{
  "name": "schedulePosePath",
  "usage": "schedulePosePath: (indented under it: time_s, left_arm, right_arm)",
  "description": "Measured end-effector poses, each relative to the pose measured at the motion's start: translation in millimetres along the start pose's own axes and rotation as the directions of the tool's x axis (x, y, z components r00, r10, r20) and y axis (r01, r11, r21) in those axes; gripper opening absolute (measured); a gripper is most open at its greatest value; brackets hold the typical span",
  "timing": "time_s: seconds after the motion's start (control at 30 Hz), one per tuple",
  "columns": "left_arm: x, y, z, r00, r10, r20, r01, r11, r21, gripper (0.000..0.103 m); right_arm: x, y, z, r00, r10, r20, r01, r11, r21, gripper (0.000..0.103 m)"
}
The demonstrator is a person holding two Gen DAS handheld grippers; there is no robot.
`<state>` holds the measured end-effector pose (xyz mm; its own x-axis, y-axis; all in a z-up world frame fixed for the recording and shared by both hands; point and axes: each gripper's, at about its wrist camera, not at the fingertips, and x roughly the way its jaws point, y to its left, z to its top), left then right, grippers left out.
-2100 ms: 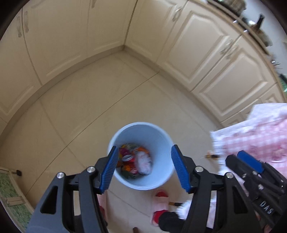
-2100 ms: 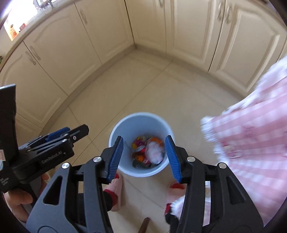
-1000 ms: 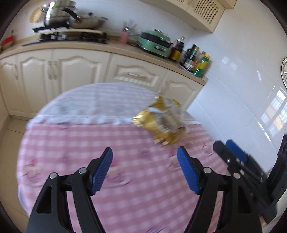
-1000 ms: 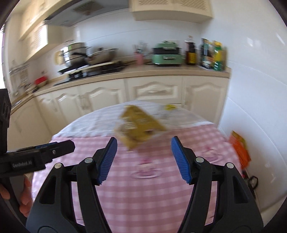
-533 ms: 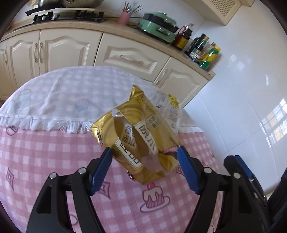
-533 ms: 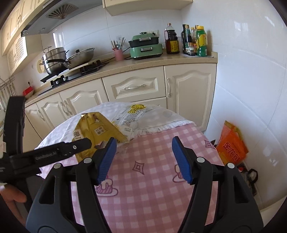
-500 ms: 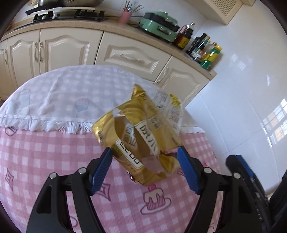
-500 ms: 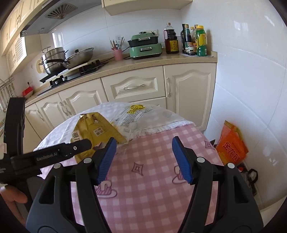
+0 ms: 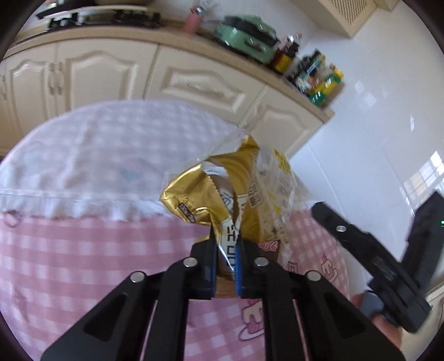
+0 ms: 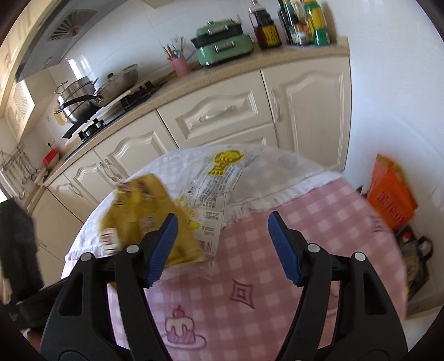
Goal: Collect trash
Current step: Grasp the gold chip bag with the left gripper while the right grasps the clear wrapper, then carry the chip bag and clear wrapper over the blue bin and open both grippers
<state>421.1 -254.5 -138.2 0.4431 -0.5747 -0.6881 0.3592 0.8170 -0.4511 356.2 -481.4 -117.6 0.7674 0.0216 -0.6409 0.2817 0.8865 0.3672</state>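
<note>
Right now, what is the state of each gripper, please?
Left gripper: shut on the gold wrapper.
Right gripper: open, holding nothing.

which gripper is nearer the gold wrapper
Left. The left gripper is shut on the gold wrapper, pinching its lower edge. The right gripper is open, with the wrapper beside its left finger, untouched.

two grippers: the left gripper [image 9: 225,251] and the right gripper [image 10: 222,244]. two wrappers on one table [image 10: 277,250]: one gold wrapper [image 9: 211,194] and one clear wrapper [image 10: 219,180]. one green cooker [image 10: 222,41]. one pink cup [image 10: 180,65] of sticks. one orange bag [image 10: 388,194]. some bottles [image 10: 305,22], too blurry to count.
</note>
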Motion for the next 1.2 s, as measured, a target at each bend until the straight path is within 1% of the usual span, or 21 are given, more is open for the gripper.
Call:
schedulePosePath:
  time_s: [0.07,0.13,0.23,0.3,0.37,0.4,0.43,0.47,0.53,0.6,0.7,0.77,0.87,0.9,0.93,1.03,1.13,1.17,1.2]
  left_arm:
    - [-16,10,3,0.999,0.022,0.049,-0.022,1.0,-0.005,0.008]
    - [-34,22,7,0.991,0.072,0.11,-0.071,0.997,-0.019,0.008]
    - [-51,38,13,0.979,0.125,0.159,-0.119,0.992,-0.048,0.008]
    - [-60,47,17,0.973,0.149,0.176,-0.14,0.988,-0.059,0.008]
    - [-66,55,17,0.972,0.153,0.179,-0.143,0.987,-0.07,0.008]
    - [-70,58,17,0.971,0.154,0.18,-0.143,0.987,-0.075,0.008]
    - [-72,61,17,0.971,0.154,0.183,-0.141,0.987,-0.079,0.008]
    - [-76,65,16,0.971,0.151,0.185,-0.138,0.987,-0.084,0.008]
    - [-81,68,15,0.971,0.147,0.187,-0.132,0.987,-0.089,0.008]
    - [-91,74,11,0.971,0.139,0.193,-0.123,0.988,-0.094,0.008]
    - [-112,83,2,0.967,0.137,0.214,-0.119,0.988,-0.095,0.008]
    - [-129,90,-5,0.962,0.14,0.234,-0.12,0.988,-0.097,0.008]
    - [-162,109,-18,0.95,0.16,0.268,-0.136,0.985,-0.104,0.008]
    - [-173,116,-24,0.945,0.173,0.277,-0.149,0.983,-0.105,0.008]
    - [-186,125,-30,0.938,0.19,0.289,-0.164,0.98,-0.111,0.008]
    - [-221,153,-48,0.92,0.235,0.315,-0.202,0.97,-0.132,0.008]
    - [-254,181,-72,0.897,0.289,0.336,-0.253,0.956,-0.145,0.008]
    - [-264,190,-81,0.888,0.306,0.343,-0.268,0.951,-0.153,0.008]
    - [-276,203,-92,0.876,0.331,0.35,-0.289,0.943,-0.166,0.008]
  right_arm:
    - [12,0,2,1.0,0.012,-0.022,-0.012,1.0,0.028,0.067]
    - [24,1,4,0.999,0.023,-0.039,-0.021,0.999,0.047,0.067]
    - [48,4,6,0.996,0.035,-0.077,-0.029,0.997,0.075,0.067]
    - [63,3,6,0.992,0.058,-0.112,-0.045,0.993,0.111,0.066]
    - [69,5,5,0.991,0.062,-0.117,-0.049,0.993,0.106,0.033]
    - [70,7,4,0.99,0.059,-0.128,-0.047,0.994,0.097,0.027]
    - [69,8,3,0.989,0.064,-0.131,-0.051,0.994,0.097,0.016]
    - [66,11,1,0.989,0.077,-0.128,-0.066,0.994,0.087,0.012]
    - [55,20,-2,0.992,0.072,-0.107,-0.066,0.996,0.058,0.008]
    - [38,36,-5,0.994,0.078,-0.073,-0.077,0.997,0.007,0.007]
    - [10,69,-10,0.993,0.111,-0.029,-0.113,0.991,-0.072,0.007]
    - [-9,98,-16,0.989,0.15,-0.01,-0.15,0.981,-0.126,0.007]
    - [-29,138,-27,0.979,0.205,0.002,-0.201,0.961,-0.191,0.007]
    - [-37,157,-33,0.972,0.236,-0.005,-0.232,0.948,-0.218,0.007]
    - [-41,168,-37,0.968,0.252,-0.01,-0.247,0.941,-0.233,0.007]
    - [-53,218,-60,0.951,0.307,-0.032,-0.301,0.903,-0.305,0.007]
    - [-60,265,-91,0.932,0.357,-0.069,-0.356,0.862,-0.362,0.007]
    - [-61,285,-106,0.922,0.375,-0.093,-0.381,0.84,-0.386,0.007]
    - [-61,298,-116,0.917,0.385,-0.108,-0.394,0.828,-0.399,0.007]
